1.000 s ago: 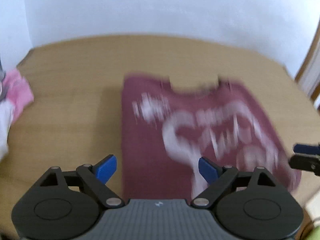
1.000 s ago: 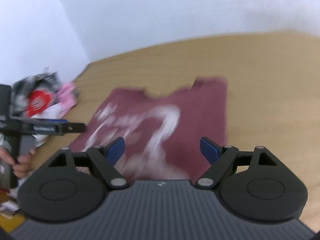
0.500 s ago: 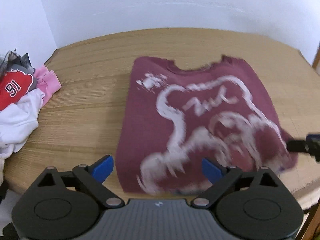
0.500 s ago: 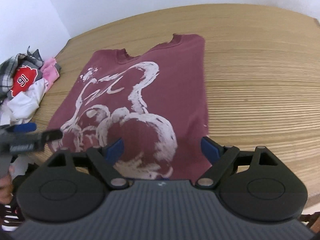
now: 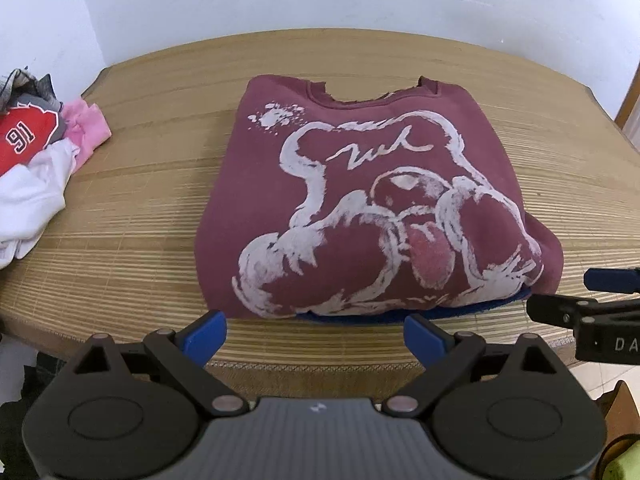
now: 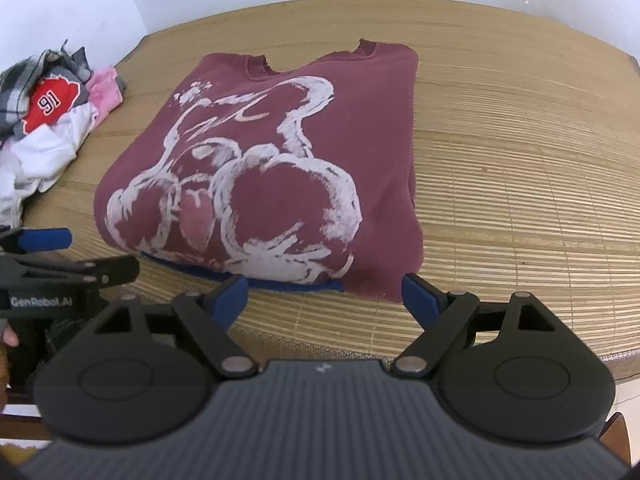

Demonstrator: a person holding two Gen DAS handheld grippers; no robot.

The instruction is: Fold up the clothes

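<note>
Both grippers tilt down toward the near edge of the bench, which is covered by a slatted bamboo mat. The left gripper has its jaws spread wide with nothing between them, its blue fingertips just short of the garment's near hem. The right gripper is likewise spread and empty, fingertips close to the hem without touching it.

The maroon sweatshirt lies folded flat mid-bench, neckline toward the wall, white cartoon print facing up. Its sleeves are tucked out of sight. A blue strip peeks from under the near hem; what it belongs to cannot be told.

A pile of clothes sits at the bench's left end, cut off by the frame edge; a red patch on it reads "91". In the right wrist view the left gripper's side reads "GenRobot.AI", with part of the hand behind it. In the left wrist view the right gripper shows only "DA", the rest cropped.
</note>
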